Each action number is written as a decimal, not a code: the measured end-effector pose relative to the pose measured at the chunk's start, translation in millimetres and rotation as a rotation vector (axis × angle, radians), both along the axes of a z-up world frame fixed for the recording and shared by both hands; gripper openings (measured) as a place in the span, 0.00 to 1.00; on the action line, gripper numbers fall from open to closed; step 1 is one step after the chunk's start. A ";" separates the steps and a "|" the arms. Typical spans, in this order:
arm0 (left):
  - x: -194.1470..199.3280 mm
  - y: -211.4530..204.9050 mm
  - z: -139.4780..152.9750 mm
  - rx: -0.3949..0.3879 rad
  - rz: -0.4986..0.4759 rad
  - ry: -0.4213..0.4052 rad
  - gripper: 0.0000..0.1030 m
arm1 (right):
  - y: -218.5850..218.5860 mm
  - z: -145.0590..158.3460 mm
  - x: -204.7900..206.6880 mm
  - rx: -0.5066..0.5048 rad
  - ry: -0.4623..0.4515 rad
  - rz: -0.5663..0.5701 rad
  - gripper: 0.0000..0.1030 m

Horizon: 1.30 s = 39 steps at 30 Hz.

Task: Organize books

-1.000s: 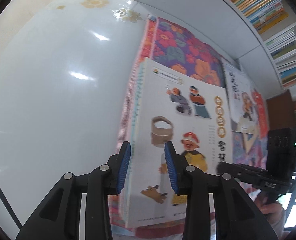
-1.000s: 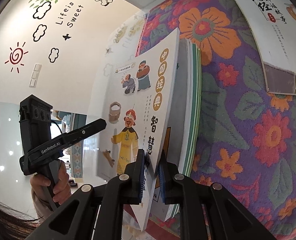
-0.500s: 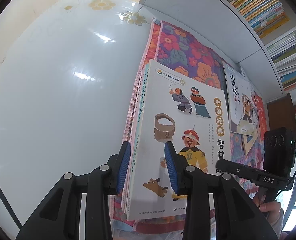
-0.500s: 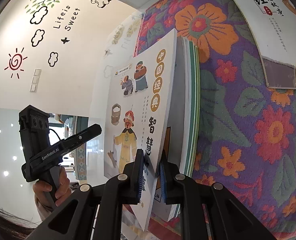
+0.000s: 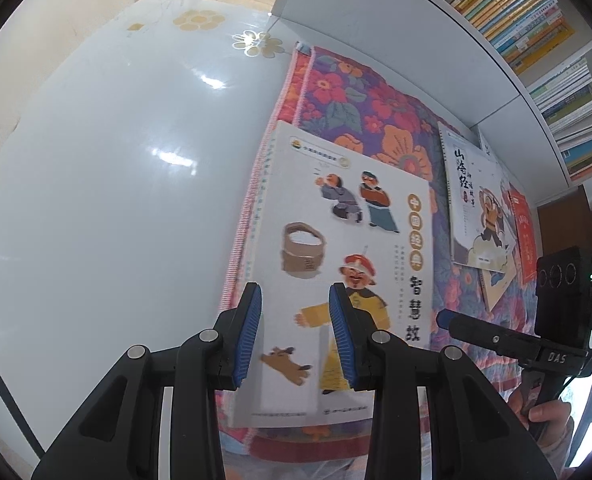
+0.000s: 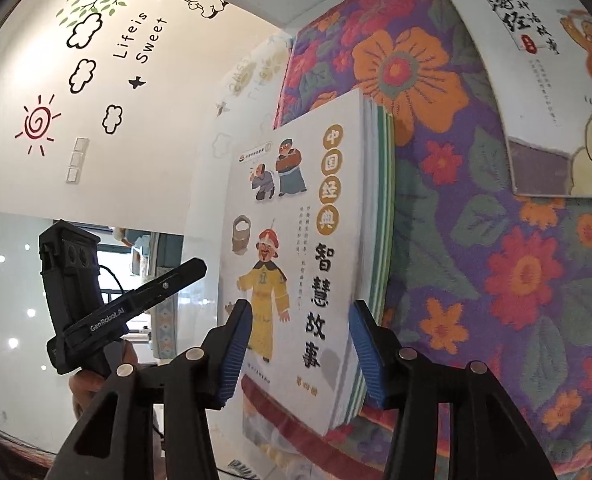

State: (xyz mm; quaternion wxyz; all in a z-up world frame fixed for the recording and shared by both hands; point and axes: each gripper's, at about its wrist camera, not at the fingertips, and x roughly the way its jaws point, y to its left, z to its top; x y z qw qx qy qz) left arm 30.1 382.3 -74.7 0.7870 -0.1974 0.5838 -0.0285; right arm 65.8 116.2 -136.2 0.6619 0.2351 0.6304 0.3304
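A white picture book (image 5: 347,260) with cartoon figures lies flat on top of a small stack of books, on a floral cloth (image 5: 355,96). My left gripper (image 5: 296,336) hovers over the book's near left part, its blue pads apart with nothing between them. In the right wrist view the same book (image 6: 296,260) tops green-edged books (image 6: 383,200). My right gripper (image 6: 299,352) is opening its jaws. Its pads stand either side of the book's near corner without pressing on it. Another white book (image 5: 471,200) with a brush-lettered title lies further right on the cloth.
The cloth covers the right part of a glossy white table (image 5: 116,160). A red book (image 5: 523,236) lies past the second white one. Behind stands a shelf full of books (image 5: 535,20). A hand (image 5: 547,416) holds the right gripper's handle.
My right gripper's jaws have opened and let go of the top book. The book went from tilted up to lying flat on the stack. My left gripper has backed away from the stack a little.
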 end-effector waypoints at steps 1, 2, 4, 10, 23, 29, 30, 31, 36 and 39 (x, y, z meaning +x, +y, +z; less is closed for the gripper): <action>0.8 -5.0 1.5 -0.005 -0.002 -0.002 0.31 | -3.7 0.6 -0.4 -0.002 -0.001 0.000 0.47; 1.7 -9.8 3.2 -0.010 -0.007 -0.005 0.31 | -9.5 1.0 -0.8 0.006 0.002 -0.003 0.47; 3.8 -22.1 7.0 -0.007 -0.022 -0.013 0.31 | -19.7 3.6 -1.5 0.019 0.001 -0.015 0.47; 15.5 -63.6 14.8 -0.019 -0.059 -0.037 0.31 | -64.5 16.2 1.0 0.012 -0.042 -0.066 0.47; 66.5 -194.0 -19.7 -0.067 -0.079 -0.030 0.32 | -182.1 31.6 44.3 -0.133 -0.182 -0.214 0.47; 89.7 -211.8 -38.7 -0.017 -0.014 -0.029 0.36 | -202.9 31.1 75.1 -0.195 -0.264 -0.281 0.47; 92.5 -212.4 -42.5 -0.029 0.010 -0.031 0.37 | -206.7 30.2 79.2 -0.209 -0.274 -0.282 0.47; 94.2 -213.6 -45.3 -0.036 0.023 -0.030 0.38 | -208.0 28.8 82.5 -0.224 -0.285 -0.281 0.47; 104.6 -226.8 -57.2 -0.011 0.036 -0.023 0.39 | -206.0 10.9 95.8 -0.263 -0.271 -0.248 0.47; 111.3 -227.3 -57.5 -0.016 0.025 -0.040 0.41 | -204.1 3.4 97.9 -0.235 -0.278 -0.229 0.47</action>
